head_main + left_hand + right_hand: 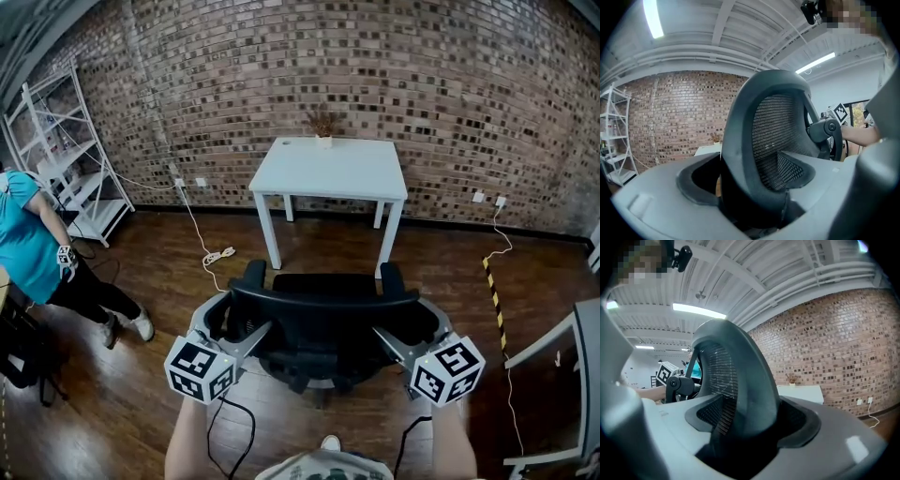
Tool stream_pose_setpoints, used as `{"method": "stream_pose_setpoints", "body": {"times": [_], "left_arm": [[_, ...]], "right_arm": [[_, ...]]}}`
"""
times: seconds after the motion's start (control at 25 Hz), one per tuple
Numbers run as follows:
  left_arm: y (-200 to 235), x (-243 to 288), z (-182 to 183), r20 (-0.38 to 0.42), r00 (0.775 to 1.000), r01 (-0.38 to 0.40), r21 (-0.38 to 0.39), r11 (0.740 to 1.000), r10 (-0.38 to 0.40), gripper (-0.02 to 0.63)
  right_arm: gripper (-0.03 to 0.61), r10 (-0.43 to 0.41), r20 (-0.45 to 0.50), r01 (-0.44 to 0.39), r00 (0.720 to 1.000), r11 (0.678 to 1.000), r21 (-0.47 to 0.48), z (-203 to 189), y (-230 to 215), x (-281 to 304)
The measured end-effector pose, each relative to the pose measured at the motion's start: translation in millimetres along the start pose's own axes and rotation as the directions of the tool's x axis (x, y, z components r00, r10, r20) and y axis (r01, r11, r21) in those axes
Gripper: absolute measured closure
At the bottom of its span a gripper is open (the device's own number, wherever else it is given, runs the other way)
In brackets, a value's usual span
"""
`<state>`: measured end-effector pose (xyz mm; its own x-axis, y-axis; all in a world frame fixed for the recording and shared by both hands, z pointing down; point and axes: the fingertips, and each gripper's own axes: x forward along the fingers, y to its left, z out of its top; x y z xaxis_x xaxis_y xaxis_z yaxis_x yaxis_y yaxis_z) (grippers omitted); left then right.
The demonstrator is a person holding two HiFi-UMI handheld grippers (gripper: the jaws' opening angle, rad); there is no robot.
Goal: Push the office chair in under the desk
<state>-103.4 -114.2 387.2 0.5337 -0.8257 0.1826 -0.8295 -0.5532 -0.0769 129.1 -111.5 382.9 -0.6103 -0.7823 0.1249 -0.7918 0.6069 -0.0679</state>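
A black mesh office chair (323, 323) stands on the wood floor just short of the white desk (330, 169), its backrest towards me. My left gripper (239, 323) straddles the backrest's left edge and my right gripper (408, 323) its right edge. In the left gripper view the backrest frame (778, 131) stands between the open jaws of the left gripper (754, 197), with a gap on its left side. The right gripper view has the frame (736, 380) between the right gripper's (745, 437) open jaws. The desk (799, 392) shows beyond.
A small potted plant (323, 127) sits at the desk's back edge, against the brick wall. A person in a teal shirt (28, 244) stands at the left by white shelving (66, 159). A power strip with its cable (217, 255) lies left of the desk; striped floor tape (494, 291) lies at the right.
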Motion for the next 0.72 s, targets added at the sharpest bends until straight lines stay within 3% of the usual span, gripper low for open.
{"method": "stream_pose_setpoints", "body": {"times": [0.72], "left_arm": [[55.2,70.7,6.1,0.004,0.997,-0.075,-0.021,0.997,0.075,0.221]], "right_arm": [[0.219,0.014,-0.018,-0.013,1.0,1.0,0.009,7.1,-55.1,77.9]]}}
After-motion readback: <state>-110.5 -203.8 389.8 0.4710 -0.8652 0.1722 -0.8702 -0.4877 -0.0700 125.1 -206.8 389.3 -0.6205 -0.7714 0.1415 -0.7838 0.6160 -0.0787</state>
